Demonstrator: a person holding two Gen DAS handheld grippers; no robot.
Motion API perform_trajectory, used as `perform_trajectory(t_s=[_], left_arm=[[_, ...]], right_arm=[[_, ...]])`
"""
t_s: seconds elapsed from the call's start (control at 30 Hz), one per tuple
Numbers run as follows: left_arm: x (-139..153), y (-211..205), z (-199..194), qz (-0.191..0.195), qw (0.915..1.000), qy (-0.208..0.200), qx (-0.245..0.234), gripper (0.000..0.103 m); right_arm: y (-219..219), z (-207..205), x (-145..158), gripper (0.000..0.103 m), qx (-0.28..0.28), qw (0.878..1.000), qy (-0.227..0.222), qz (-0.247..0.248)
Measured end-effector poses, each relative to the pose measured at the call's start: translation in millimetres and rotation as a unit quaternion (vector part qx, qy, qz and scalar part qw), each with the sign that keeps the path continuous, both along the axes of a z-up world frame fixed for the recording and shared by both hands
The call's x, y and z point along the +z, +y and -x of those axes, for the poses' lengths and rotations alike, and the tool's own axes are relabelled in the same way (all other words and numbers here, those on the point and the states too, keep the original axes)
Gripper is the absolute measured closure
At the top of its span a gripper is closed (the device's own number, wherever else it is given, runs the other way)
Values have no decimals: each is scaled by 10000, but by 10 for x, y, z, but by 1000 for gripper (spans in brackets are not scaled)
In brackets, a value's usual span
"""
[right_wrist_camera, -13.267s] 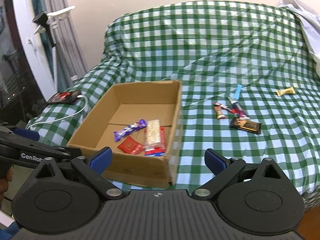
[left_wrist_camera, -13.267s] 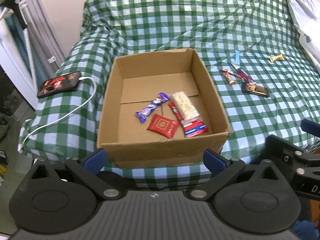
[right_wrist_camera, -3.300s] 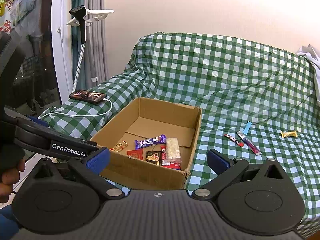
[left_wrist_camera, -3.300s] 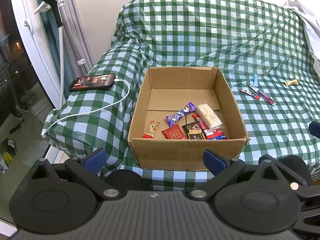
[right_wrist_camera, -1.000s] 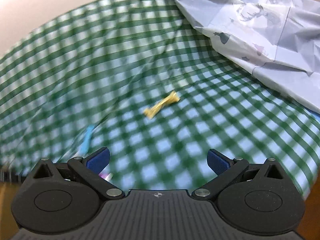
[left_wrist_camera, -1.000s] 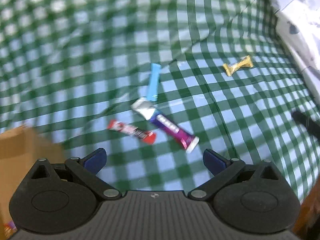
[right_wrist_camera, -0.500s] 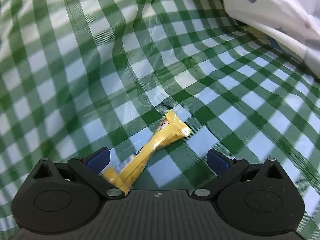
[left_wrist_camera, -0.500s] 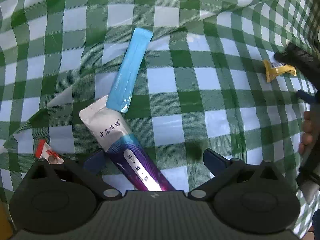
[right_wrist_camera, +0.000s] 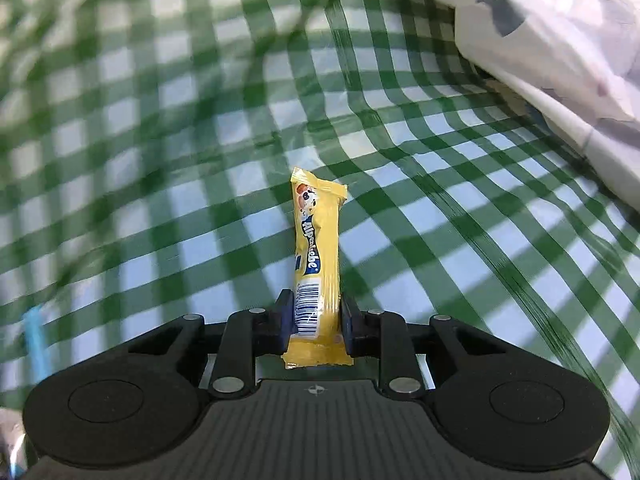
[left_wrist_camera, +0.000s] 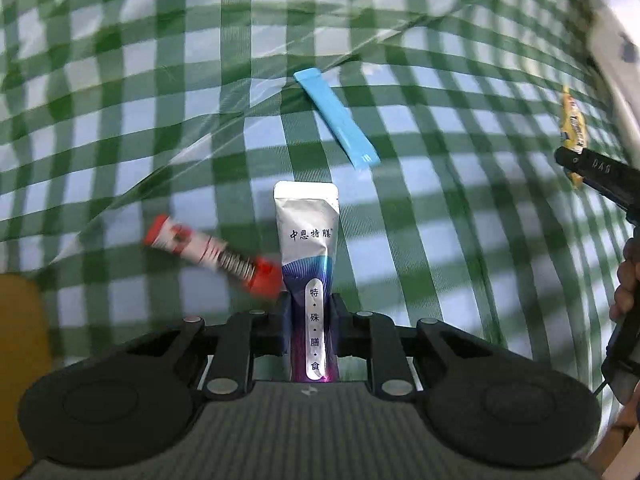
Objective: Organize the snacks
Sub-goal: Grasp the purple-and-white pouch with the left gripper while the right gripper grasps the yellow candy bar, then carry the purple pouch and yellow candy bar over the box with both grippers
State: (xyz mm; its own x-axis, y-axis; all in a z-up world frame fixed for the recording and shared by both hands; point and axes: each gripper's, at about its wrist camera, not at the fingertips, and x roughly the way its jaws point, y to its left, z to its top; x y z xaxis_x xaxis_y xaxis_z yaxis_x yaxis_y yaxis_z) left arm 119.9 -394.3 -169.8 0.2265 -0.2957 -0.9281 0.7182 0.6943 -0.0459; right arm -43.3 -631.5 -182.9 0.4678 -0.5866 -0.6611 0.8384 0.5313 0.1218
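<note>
Left wrist: closing jaws around silver-purple sachet (left_wrist_camera: 308,248); right's around yellow candy (right_wrist_camera: 316,248).

Right gripper (right_wrist_camera: 314,320) jaws closing, pads pressing on yellow candy bar (right_wrist_camera: 317,256), wrapper pointing away over green-checked cloth (right_wrist_camera: 160,160). White printed fabric (right_wrist_camera: 560,40) bunched at cloth's far right edge. Blue stick (right_wrist_camera: 36,336) blurred, at left edge.
</note>
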Motion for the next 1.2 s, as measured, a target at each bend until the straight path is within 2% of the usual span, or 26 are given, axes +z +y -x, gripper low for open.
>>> perform_trajectory(t_s=[0.13,0.27,0.47,0.67,0.87,1.0,1.2], left_arm=[[229,419,383,153,9998,-36,-154,82],[562,963,708,297,9992,-84,-234,82],[1080,1796,1167,400,9975,-563,-148,82],[1493,2815,1512,430,9949,-859,299,82],[1775,3836,1835,583,9883,-1135,840,82],[1916,4358,2041,659,9799,-1525,1101,82],[2020,4899,2244,951,9726,-1612,1377,82]], right_arm=[[680,463,223,78,312,9993,-186,115],[1465,925,408,78,423,9983,-404,20],[2640,1580,611,77,751,9947,-605,-350],[3732,1720,930,77,1665,9816,-788,-495],[4779,1691,1223,77,2688,9575,-928,-488],[5282,1724,1375,77,3123,9443,-949,-410],[5836,1860,1551,77,3512,9322,-870,-31]])
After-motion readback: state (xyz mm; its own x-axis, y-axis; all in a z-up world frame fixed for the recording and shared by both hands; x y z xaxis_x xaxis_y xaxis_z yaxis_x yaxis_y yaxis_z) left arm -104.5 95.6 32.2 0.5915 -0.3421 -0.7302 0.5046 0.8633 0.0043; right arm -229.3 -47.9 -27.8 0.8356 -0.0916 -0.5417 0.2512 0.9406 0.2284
